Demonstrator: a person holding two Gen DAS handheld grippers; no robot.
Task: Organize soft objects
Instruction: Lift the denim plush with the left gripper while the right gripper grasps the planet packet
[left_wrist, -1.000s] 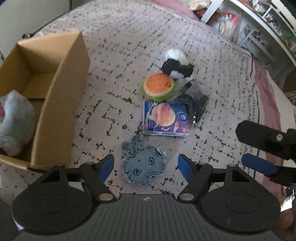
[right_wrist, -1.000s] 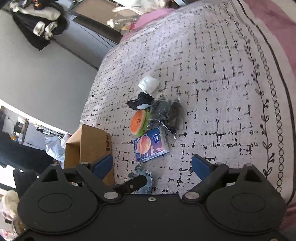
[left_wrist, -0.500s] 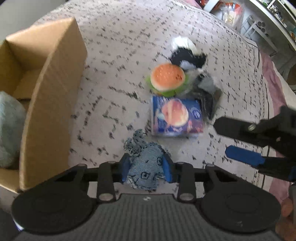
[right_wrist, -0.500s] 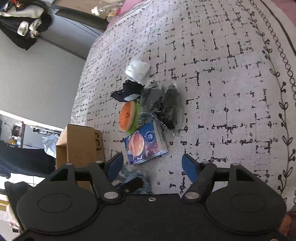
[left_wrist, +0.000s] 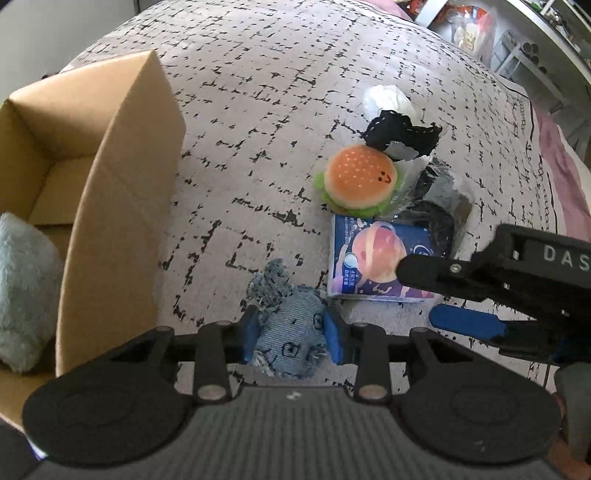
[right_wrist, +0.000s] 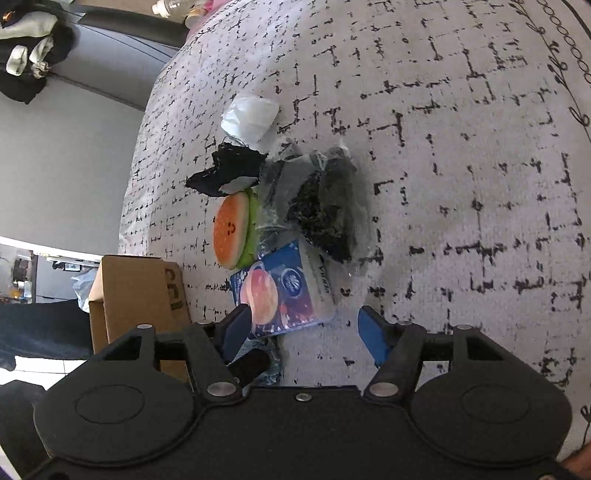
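My left gripper (left_wrist: 291, 338) is shut on a frayed blue denim toy (left_wrist: 290, 336) with a stitched face, just above the patterned bedspread. A burger plush (left_wrist: 356, 179) lies ahead, with a blue tissue pack (left_wrist: 365, 264) beside it. My right gripper (right_wrist: 304, 332) is open, its fingers on either side of the tissue pack (right_wrist: 282, 291); it also shows at the right of the left wrist view (left_wrist: 448, 291). The burger plush (right_wrist: 232, 229) lies beyond the pack. An open cardboard box (left_wrist: 107, 177) stands to the left and holds a pale blue furry plush (left_wrist: 26, 291).
A black fabric piece (left_wrist: 400, 133), a white crumpled item (left_wrist: 384, 98) and a clear bag of dark cloth (right_wrist: 325, 203) lie behind the burger. Shelves (left_wrist: 517, 44) stand past the bed's far right. Dark clothes hang at the top left of the right wrist view (right_wrist: 26, 55).
My left gripper closed on the denim toy and lifted it slightly. My right gripper moved down and forward until its open fingers came around the tissue pack.
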